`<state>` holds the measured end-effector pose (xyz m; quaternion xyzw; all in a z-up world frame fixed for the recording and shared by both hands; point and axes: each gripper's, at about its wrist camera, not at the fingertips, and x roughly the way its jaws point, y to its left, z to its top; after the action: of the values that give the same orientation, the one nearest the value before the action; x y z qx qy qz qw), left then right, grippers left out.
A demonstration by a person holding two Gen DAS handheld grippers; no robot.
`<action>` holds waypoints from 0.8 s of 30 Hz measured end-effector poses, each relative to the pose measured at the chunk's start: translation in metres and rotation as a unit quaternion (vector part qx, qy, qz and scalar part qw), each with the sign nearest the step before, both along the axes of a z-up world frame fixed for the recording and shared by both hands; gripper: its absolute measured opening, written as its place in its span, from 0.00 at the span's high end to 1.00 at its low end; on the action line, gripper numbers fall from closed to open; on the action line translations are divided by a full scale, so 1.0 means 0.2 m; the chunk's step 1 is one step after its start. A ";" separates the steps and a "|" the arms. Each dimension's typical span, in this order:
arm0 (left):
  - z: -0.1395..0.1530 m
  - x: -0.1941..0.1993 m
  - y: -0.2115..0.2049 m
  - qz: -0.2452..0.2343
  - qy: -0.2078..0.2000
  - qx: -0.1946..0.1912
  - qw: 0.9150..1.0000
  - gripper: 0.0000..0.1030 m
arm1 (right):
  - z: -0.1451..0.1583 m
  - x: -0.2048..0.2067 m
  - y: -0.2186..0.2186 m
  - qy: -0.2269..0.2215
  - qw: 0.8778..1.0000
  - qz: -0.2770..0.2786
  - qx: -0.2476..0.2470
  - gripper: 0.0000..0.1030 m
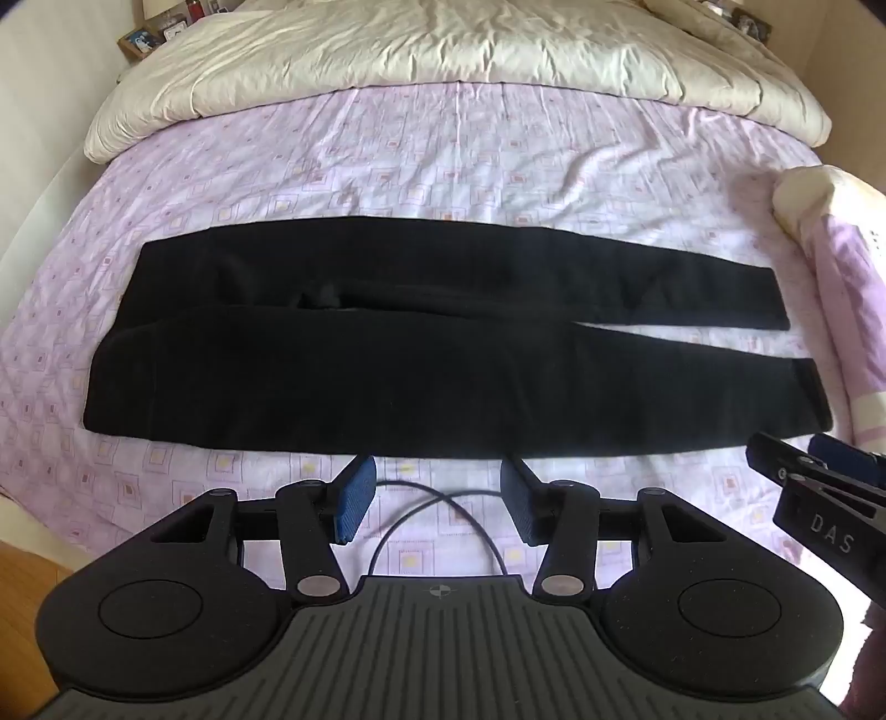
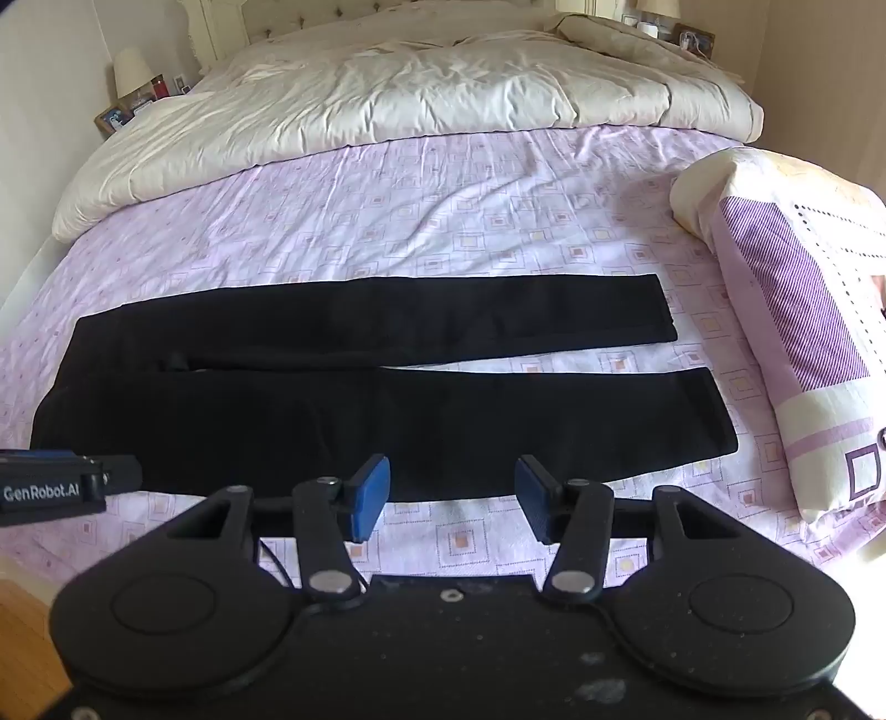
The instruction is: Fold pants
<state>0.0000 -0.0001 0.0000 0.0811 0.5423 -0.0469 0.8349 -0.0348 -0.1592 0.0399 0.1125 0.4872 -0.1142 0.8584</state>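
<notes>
Black pants (image 1: 387, 354) lie flat across the pink patterned bed sheet (image 1: 443, 155), waist to the left, both legs stretched right with a narrow gap between the cuffs. They also show in the right wrist view (image 2: 360, 399). My left gripper (image 1: 437, 498) is open and empty, hovering just short of the pants' near edge. My right gripper (image 2: 451, 495) is open and empty, near the lower leg's near edge. The right gripper shows at the right edge of the left wrist view (image 1: 819, 476); the left gripper shows at the left edge of the right wrist view (image 2: 66, 482).
A cream duvet (image 1: 443, 50) is bunched at the head of the bed. A folded purple-and-cream pillow (image 2: 792, 310) sits on the right, close to the pant cuffs. Nightstands with frames and a lamp (image 2: 130, 69) stand behind. Wooden floor (image 2: 22, 626) shows lower left.
</notes>
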 end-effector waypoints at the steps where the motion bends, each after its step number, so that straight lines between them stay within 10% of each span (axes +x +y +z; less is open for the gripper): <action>1: 0.00 0.00 0.00 0.000 0.000 0.003 1.000 0.53 | 0.00 0.00 0.00 -0.001 1.000 0.000 0.003 0.48; 24: -0.06 -0.10 0.02 0.012 0.017 -0.014 1.000 0.53 | 0.02 -0.05 0.05 0.007 1.000 0.014 -0.003 0.48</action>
<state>-0.0205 0.0049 -0.0124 0.0621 0.5566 -0.0452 0.8272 -0.0446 -0.1488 0.0443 0.1024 0.4943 -0.1044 0.8569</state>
